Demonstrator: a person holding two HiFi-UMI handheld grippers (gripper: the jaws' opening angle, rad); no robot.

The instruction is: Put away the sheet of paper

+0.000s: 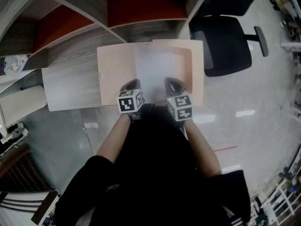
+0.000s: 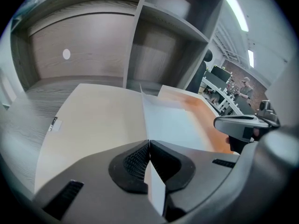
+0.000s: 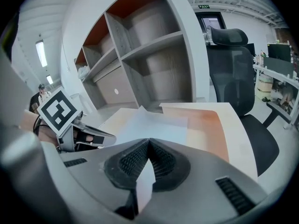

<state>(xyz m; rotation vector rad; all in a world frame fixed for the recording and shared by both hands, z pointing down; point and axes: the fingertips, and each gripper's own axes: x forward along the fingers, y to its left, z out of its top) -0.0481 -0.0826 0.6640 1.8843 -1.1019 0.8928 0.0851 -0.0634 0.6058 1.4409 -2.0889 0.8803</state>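
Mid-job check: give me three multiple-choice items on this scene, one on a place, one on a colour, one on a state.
1. Where is the sheet of paper?
A. over the open folder
B. in a drawer
C. in a bin

2. What colour is the folder?
A. blue
B. pale peach
C. green

3. How are the left tongs and right tongs?
A. both open
B. one open, one shut
C. both shut on the sheet's near edge

Answers:
1. A: the head view shows the white sheet across the folder's middle.
2. B: its panels look peach.
3. C: each gripper view shows paper pinched between closed pads.
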